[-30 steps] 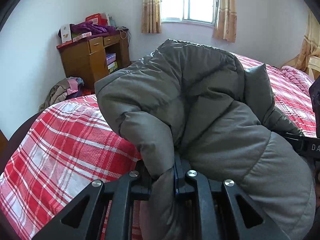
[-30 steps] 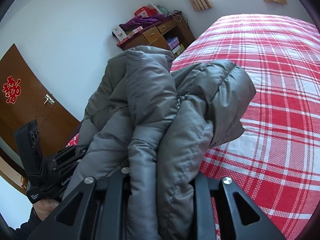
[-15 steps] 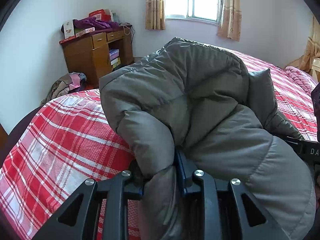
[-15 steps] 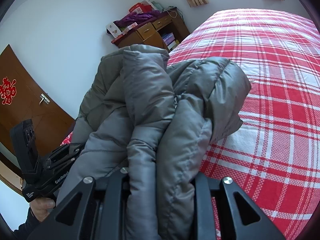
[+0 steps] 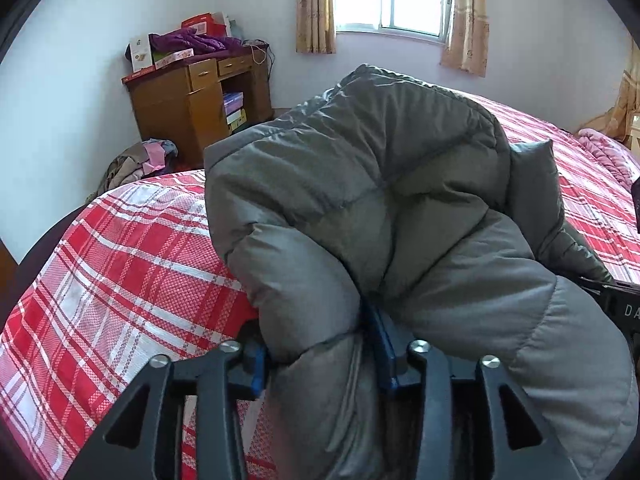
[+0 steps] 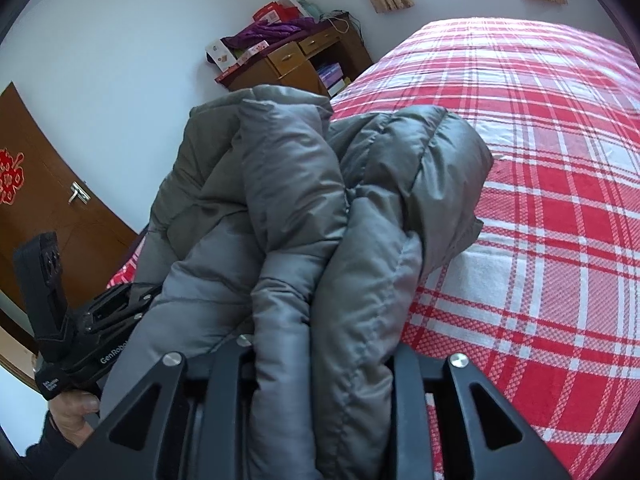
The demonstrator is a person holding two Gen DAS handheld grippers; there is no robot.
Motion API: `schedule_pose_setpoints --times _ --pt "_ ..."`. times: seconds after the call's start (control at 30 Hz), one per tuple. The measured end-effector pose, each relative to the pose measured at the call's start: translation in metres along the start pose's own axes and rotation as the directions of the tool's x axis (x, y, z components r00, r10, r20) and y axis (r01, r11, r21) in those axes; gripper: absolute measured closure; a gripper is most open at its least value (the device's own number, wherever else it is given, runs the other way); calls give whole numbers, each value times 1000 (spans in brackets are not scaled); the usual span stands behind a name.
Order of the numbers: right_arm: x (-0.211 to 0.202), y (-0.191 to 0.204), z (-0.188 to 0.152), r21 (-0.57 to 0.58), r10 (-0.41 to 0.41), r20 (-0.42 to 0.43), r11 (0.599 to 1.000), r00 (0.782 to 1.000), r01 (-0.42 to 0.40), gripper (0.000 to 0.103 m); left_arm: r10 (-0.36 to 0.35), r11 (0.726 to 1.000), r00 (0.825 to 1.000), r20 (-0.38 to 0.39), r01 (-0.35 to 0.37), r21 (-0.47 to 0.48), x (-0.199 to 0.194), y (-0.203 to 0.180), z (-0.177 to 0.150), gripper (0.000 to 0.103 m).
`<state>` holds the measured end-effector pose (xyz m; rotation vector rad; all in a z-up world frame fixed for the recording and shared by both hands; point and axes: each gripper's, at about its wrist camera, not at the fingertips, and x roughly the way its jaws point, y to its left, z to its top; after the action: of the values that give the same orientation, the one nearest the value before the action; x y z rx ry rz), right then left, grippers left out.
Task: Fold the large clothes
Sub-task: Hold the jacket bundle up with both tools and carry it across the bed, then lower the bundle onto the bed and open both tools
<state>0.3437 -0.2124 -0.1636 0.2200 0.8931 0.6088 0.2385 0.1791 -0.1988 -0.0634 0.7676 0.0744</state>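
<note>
Left gripper [image 5: 320, 354]: pinched on a jacket [image 5: 380, 216] fold.
Right gripper [image 6: 324, 356]: clamped on bunched jacket [image 6: 304, 208] layers.
Jacket: grey, quilted, puffy; held up over the bed [image 5: 120, 264].
Desk [image 5: 192, 96]: open shelf holds boxes; top piled with clutter.
Bed: red-white plaid cover, partly hidden by jacket.

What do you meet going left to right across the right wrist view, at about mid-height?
Brown door → left gripper, clamped on the coat's far end → grey puffer coat, bunched and held in the right gripper → red plaid bedspread.
</note>
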Motion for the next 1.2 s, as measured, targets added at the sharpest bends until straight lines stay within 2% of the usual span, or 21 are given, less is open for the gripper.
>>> schedule_pose_setpoints --times 0.6,0.93,1.2 --pt "19 -1 -3 18 -55 -2 998 998 55 62 23 999 1000 0 -23 -48 14 10 -6 34" --pt "26 -3 -8 27 -72 -7 997 997 72 56 51 998 999 6 -51 -48 13 9 -8 29" --pt "27 3 -3 2 -118 -9 993 993 118 48 109 992 994 -6 -109 -67 -5 9 -5 26"
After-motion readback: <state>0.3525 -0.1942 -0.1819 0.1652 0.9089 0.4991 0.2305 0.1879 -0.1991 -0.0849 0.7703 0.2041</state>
